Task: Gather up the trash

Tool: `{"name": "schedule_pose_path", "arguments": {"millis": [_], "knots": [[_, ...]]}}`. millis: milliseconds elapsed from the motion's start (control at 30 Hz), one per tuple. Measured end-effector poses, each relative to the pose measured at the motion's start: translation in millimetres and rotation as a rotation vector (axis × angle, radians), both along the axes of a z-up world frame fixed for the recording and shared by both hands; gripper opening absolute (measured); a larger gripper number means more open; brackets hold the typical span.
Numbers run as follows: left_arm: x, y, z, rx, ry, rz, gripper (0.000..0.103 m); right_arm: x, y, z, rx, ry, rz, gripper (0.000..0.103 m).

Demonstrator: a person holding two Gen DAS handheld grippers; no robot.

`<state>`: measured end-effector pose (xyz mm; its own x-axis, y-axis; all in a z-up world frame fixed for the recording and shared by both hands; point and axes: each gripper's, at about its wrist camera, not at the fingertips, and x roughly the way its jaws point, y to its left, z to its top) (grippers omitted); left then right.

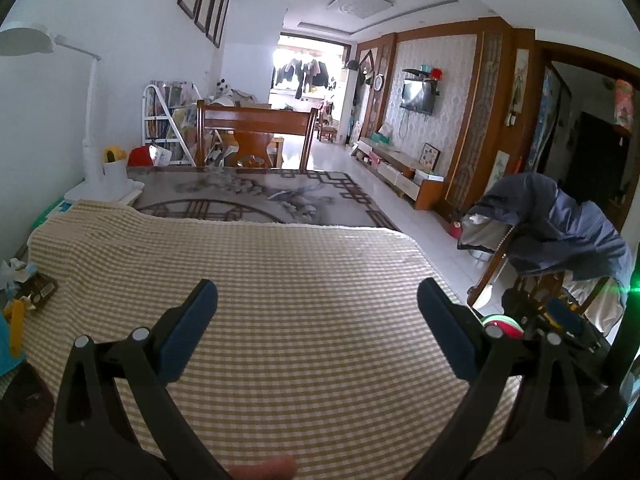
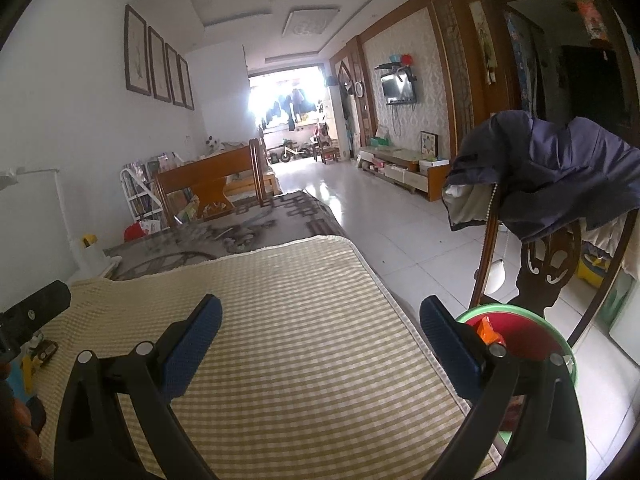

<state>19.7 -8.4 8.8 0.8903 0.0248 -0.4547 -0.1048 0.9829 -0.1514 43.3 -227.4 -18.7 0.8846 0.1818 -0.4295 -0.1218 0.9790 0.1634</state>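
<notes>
My left gripper is open and empty above a yellow-checked cloth on the table. My right gripper is open and empty over the cloth's right edge. A green-rimmed bin with a red liner stands just right of the table below the right gripper, with an orange scrap inside; it also shows in the left wrist view. Trash lies at the cloth's far left: crumpled white paper, a brown wrapper and a yellow piece. The left gripper's body shows in the right wrist view.
A white desk lamp and a white cup stand at the table's far left. A wooden chair with a blue jacket stands right of the bin. Another wooden chair is at the table's far end. White tiled floor lies to the right.
</notes>
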Motion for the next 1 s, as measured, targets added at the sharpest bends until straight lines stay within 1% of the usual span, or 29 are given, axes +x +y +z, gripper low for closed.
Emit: {"name": "schedule_pose_path", "arguments": {"millis": [300, 600, 1000], "knots": [[0.1, -0.1, -2.4, -0.014, 0.011, -0.009, 0.098, 0.0, 0.2, 0.0, 0.0, 0.001, -0.001, 0.096], [-0.3, -2.3, -6.2, -0.012, 0.019, -0.017, 0.098, 0.3, 0.1, -4.9, -0.003, 0.012, 0.005, 0.096], [3.7, -2.3, -10.0, -0.012, 0.048, -0.028, 0.098, 1.1, 0.4, -8.1, 0.0, 0.032, 0.007, 0.096]]}}
